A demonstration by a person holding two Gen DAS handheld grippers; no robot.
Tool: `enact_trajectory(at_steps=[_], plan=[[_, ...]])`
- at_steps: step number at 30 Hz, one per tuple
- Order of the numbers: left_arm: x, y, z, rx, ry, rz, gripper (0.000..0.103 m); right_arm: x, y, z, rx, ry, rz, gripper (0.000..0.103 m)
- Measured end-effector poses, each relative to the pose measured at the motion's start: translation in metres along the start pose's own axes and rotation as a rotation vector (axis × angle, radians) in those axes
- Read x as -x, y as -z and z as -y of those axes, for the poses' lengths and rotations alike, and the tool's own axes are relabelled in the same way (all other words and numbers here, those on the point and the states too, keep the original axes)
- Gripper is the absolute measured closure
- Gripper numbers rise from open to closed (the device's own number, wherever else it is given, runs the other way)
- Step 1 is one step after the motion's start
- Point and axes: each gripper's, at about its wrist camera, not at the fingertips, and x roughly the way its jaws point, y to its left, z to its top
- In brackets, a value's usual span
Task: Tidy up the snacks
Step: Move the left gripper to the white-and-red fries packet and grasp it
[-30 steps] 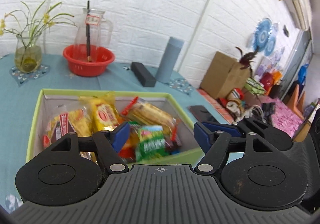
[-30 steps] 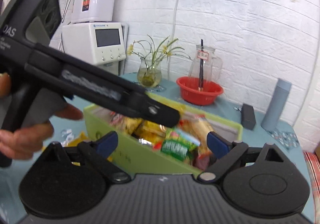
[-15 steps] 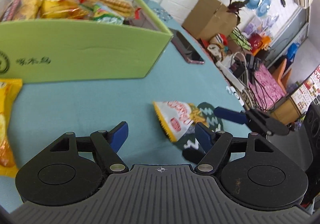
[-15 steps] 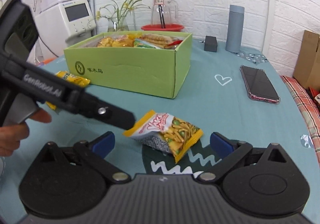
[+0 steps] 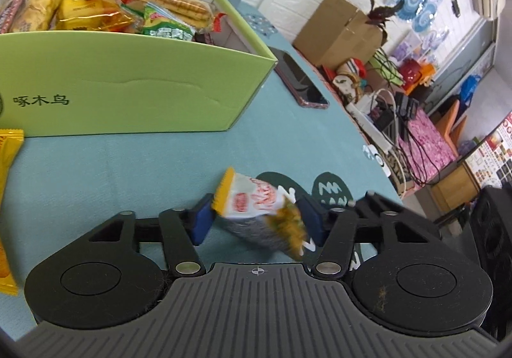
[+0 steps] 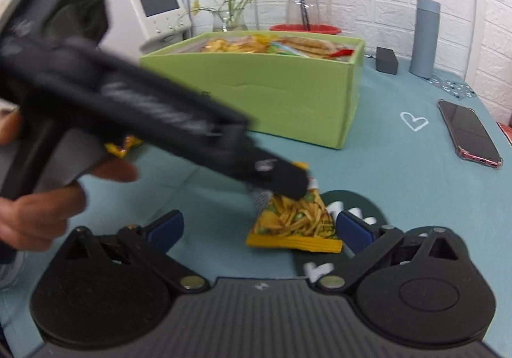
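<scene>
A small snack packet (image 5: 256, 214), white, red and yellow, lies on the teal tablecloth. My left gripper (image 5: 256, 220) has its blue pads on both sides of it, touching or nearly touching, and the packet looks tilted. In the right wrist view the packet (image 6: 294, 223) sits under the left gripper's tip. My right gripper (image 6: 259, 230) is open and empty just in front of the packet. The green snack box (image 5: 128, 89) holds several packets; it also shows in the right wrist view (image 6: 272, 102).
A yellow packet (image 5: 6, 198) lies at the left by the box. A phone (image 6: 468, 134) lies to the right. A red bowl (image 6: 304, 28), a glass jug, a flower vase and a grey bottle (image 6: 425, 38) stand behind the box.
Both grippers came down from above the box to the table. My left gripper moved onto the small packet and narrowed around it. The right gripper stayed open and drew closer.
</scene>
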Motion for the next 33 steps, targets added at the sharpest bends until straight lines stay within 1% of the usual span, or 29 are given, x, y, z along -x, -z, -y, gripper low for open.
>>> enact_trajectory(at_steps=[2,4,7,10,12,15,17,18,20,21,22,24,26,29,31,32,33], plan=[[-0.002,0.003,-0.001,-0.010,-0.027,-0.016,0.073,-0.001,0.001,-0.017,0.008,0.028,-0.010,0.003],[0.003,0.010,-0.005,-0.015,-0.034,-0.018,0.073,-0.001,0.002,-0.031,0.022,0.048,-0.006,0.003],[0.021,0.024,-0.016,0.005,-0.027,-0.010,0.073,-0.001,0.003,-0.052,0.039,0.040,-0.009,0.002],[0.045,0.043,-0.031,0.015,-0.025,-0.005,0.073,0.000,0.008,-0.083,0.064,0.027,-0.004,0.002],[0.062,0.056,-0.038,0.002,-0.033,0.006,0.071,0.002,0.012,-0.105,0.078,0.012,0.003,0.002],[0.085,0.074,-0.046,-0.015,-0.045,0.023,0.070,0.004,0.018,-0.134,0.111,0.000,0.007,0.002],[0.096,0.082,-0.048,-0.022,-0.058,0.036,0.067,0.005,0.020,-0.147,0.122,-0.004,0.009,0.002],[0.100,0.085,-0.049,-0.023,-0.067,0.043,0.062,0.006,0.021,-0.152,0.128,-0.008,0.010,0.002],[0.110,0.089,-0.051,-0.016,-0.096,0.074,0.056,0.010,0.019,-0.157,0.148,-0.009,0.022,0.003],[0.115,0.091,-0.052,-0.012,-0.103,0.092,0.051,0.012,0.017,-0.158,0.154,0.003,0.031,0.003],[0.119,0.091,-0.052,-0.007,-0.101,0.109,0.046,0.013,0.015,-0.156,0.157,0.021,0.036,0.003],[0.123,0.091,-0.054,0.014,-0.090,0.128,0.042,0.011,0.011,-0.151,0.155,0.052,0.034,0.003],[0.122,0.090,-0.057,0.032,-0.079,0.124,0.042,0.007,0.007,-0.147,0.150,0.064,0.026,0.003],[0.114,0.086,-0.061,0.068,-0.069,0.107,0.044,-0.003,0.003,-0.140,0.138,0.056,0.020,0.003],[0.108,0.086,-0.063,0.097,-0.052,0.091,0.049,-0.012,0.001,-0.138,0.126,0.046,0.006,0.003],[0.107,0.086,-0.063,0.100,-0.047,0.099,0.049,-0.015,0.003,-0.138,0.126,0.041,-0.002,0.003],[0.107,0.086,-0.062,0.097,-0.048,0.101,0.052,-0.017,0.004,-0.137,0.130,0.035,-0.008,0.006]])
